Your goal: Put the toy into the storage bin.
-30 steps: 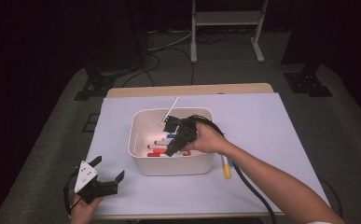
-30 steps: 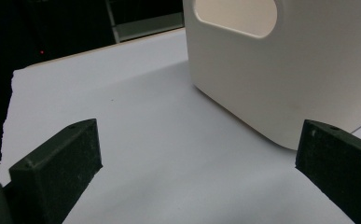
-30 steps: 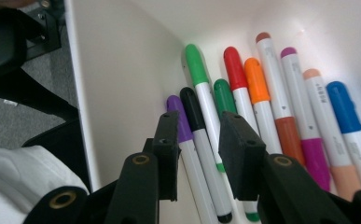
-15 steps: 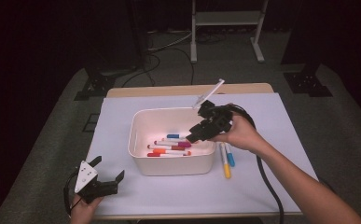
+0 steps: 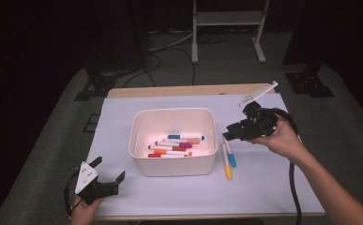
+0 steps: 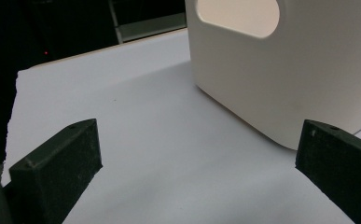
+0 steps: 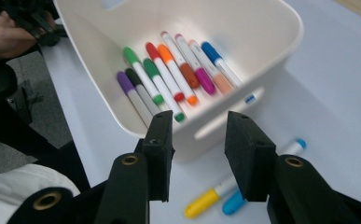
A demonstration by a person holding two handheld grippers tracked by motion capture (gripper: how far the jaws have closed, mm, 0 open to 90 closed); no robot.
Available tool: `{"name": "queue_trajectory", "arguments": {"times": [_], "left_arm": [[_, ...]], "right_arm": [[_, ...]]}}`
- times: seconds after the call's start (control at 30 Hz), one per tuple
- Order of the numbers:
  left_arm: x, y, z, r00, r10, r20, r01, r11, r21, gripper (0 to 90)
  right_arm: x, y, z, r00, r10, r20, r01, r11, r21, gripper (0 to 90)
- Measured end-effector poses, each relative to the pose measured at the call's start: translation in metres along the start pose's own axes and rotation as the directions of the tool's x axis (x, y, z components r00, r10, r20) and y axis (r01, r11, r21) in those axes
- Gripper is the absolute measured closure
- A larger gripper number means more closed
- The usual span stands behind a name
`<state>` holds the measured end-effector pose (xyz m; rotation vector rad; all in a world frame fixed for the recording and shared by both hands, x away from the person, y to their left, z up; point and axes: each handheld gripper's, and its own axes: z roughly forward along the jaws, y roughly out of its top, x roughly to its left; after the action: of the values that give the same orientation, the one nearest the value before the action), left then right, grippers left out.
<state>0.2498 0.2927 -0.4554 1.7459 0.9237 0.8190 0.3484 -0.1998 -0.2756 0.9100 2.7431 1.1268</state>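
Beside the white bin (image 5: 173,165), on its right, the right gripper (image 5: 233,132) hangs above the table, its jaws partly apart, just having been opening, with nothing between them. Two markers, a yellow-capped marker (image 5: 226,163) and a blue-capped marker (image 5: 230,155), lie just beside the bin under it. The left gripper (image 5: 108,175) rests near the bin's left front corner, jaws wide, empty. No writing is legible anywhere.

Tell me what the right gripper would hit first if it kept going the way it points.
Probably the bin's near wall: the right gripper, jaws apart and empty, aims at its handle slot above two markers on the table. Depth is unclear.
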Motion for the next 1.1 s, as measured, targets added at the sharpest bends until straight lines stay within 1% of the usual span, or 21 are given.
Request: {"name": "queue_trajectory", "arguments": {"times": [0.13,0.23,0.37,0.53,0.7,0.77,0.83,0.87,0.93,1.0,1.03,1.1], "left_arm": [[0.000,0.000,0.000,1.0000,0.000,-0.002,0.000,1.0000,-0.003,0.0],[0.000,0.000,0.000,1.0000,0.000,-0.004,0.000,1.0000,0.000,0.0],[0.000,0.000,0.000,1.0000,-0.004,-0.005,0.004,1.0000,-0.002,0.0],[0.000,0.000,0.000,1.0000,-0.007,-0.005,0.007,1.0000,-0.002,0.0],[0.000,0.000,0.000,1.0000,-0.006,-0.004,0.006,1.0000,-0.005,0.0],[0.000,0.000,0.000,1.0000,-0.006,-0.002,0.006,1.0000,-0.005,0.0],[0.000,0.000,0.000,1.0000,-0.006,-0.002,0.006,1.0000,-0.005,0.0],[0.000,0.000,0.000,1.0000,-0.006,-0.001,0.006,1.0000,-0.005,0.0],[0.000,0.000,0.000,1.0000,-0.007,-0.001,0.007,1.0000,-0.005,0.0],[0.000,0.000,0.000,1.0000,-0.007,0.000,0.007,1.0000,-0.006,0.0],[0.000,0.000,0.000,1.0000,-0.007,0.001,0.007,1.0000,-0.007,0.0],[0.001,-0.001,-0.001,1.0000,-0.007,0.002,0.007,0.9999,-0.008,0.0]], "right_arm": [[-0.012,-0.021,0.001,0.9989,0.045,0.015,-0.045,0.999,0.003,61.2],[-0.020,-0.036,0.007,0.9971,0.072,0.024,-0.072,0.997,0.010,60.2],[-0.032,-0.056,0.022,0.9936,0.108,0.035,-0.109,0.994,0.031,58.7],[-0.045,-0.074,0.044,0.9858,0.162,0.044,-0.164,0.985,0.046,56.6],[-0.056,-0.081,0.064,0.9758,0.194,0.101,-0.199,0.979,0.048,56.7],[-0.060,-0.082,0.072,0.9722,0.206,0.111,-0.212,0.976,0.044,56.7],[-0.062,-0.081,0.080,0.9687,0.209,0.134,-0.217,0.975,0.047,56.7],[-0.063,-0.081,0.085,0.9686,0.206,0.139,-0.215,0.975,0.052,56.7],[-0.065,-0.081,0.093,0.9647,0.212,0.157,-0.222,0.974,0.051,57.2],[-0.068,-0.080,0.100,0.9617,0.224,0.158,-0.234,0.971,0.050,57.2],[-0.069,-0.080,0.103,0.9591,0.228,0.168,-0.239,0.970,0.049,57.3],[-0.071,-0.080,0.109,0.9574,0.230,0.175,-0.243,0.968,0.056,57.4]]}}
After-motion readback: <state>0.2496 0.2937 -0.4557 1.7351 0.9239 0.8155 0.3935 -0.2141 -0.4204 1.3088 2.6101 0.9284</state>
